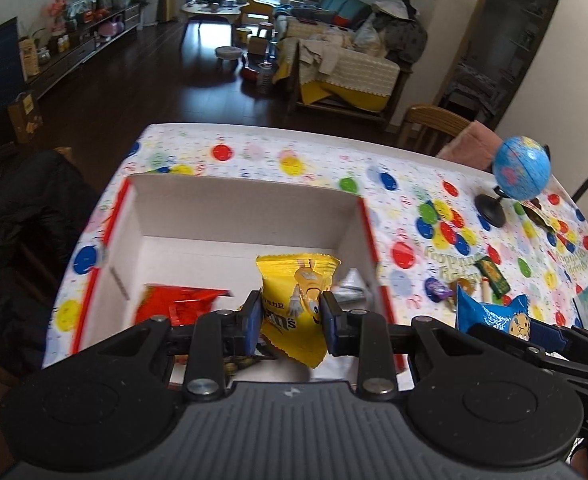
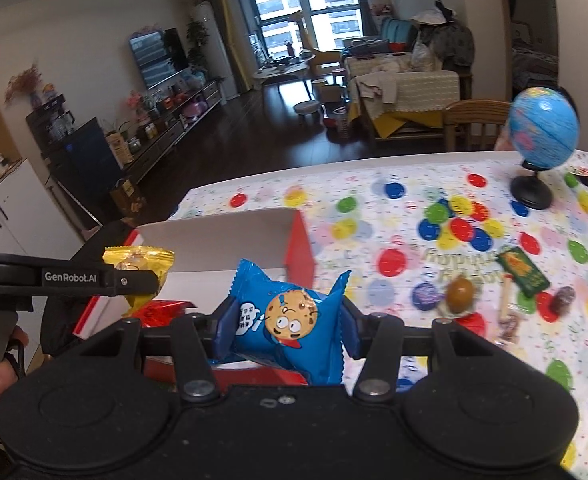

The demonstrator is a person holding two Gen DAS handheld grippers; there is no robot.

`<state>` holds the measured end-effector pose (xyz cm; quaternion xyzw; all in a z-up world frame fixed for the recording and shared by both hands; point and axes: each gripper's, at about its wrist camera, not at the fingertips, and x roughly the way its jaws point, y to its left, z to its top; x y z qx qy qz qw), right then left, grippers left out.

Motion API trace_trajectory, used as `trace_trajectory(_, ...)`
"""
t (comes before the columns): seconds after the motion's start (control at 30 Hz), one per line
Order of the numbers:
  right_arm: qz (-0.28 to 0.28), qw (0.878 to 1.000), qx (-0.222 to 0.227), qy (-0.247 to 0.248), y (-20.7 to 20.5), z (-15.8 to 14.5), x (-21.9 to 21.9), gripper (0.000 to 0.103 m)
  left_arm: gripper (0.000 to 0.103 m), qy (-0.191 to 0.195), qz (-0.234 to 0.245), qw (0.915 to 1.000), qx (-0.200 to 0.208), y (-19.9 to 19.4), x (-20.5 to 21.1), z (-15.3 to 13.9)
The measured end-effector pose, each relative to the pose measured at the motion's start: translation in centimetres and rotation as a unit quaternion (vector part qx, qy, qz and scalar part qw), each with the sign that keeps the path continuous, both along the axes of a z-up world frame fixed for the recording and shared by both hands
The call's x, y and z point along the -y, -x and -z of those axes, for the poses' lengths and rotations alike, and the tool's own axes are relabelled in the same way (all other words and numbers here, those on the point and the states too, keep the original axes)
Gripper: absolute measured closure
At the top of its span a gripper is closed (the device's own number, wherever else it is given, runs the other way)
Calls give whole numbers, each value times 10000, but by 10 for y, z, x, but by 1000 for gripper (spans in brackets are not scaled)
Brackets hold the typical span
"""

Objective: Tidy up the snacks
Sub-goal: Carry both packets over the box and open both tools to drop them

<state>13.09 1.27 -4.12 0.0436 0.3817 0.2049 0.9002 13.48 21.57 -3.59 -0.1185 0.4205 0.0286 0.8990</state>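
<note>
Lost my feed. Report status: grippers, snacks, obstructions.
Left gripper shut on yellow candy bag over white box. Right gripper shut on blue cookie packet. Nothing blocking the box.

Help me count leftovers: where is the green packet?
In the right wrist view the green packet lies on the tablecloth at right, just right of the brown candy, nearer than the globe.

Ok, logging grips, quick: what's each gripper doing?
Left gripper: shut on the yellow M&M's packet.
Right gripper: shut on the blue cookie packet.

Red packet [image 1: 182, 304] blurred, maybe crisps; green card [image 2: 524, 272] print unreadable.
</note>
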Motion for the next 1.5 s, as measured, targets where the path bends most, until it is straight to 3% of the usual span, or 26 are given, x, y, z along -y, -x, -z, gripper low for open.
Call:
trace_trajectory(0.3,-452,9988,-76,188,-9,12,-58,53,73,-85,-317,9994,-109,3,-48,12)
trace_trajectory(0.63,-775,9951,-298,529,-27,44,-104,53,73,-208,-488,9975,-472,-10,-81,48)
trace_trajectory(1.0,-939,9902,-623,823,-32,81,-122,53,73,-345,-265,9966,-703,-19,-74,78)
trace_trajectory(1.33,-989,9888,-688,879,-30,87,-124,49,73,-502,-77,9962,-714,-19,-61,86)
trace_trajectory(1.4,-983,9891,-647,889,-29,85,-124,42,73,-502,-71,9961,-716,-18,-60,85)
trace_trajectory(1.5,-1006,9894,-591,867,-26,81,-123,40,73,-441,-81,9963,-737,-16,-61,83)
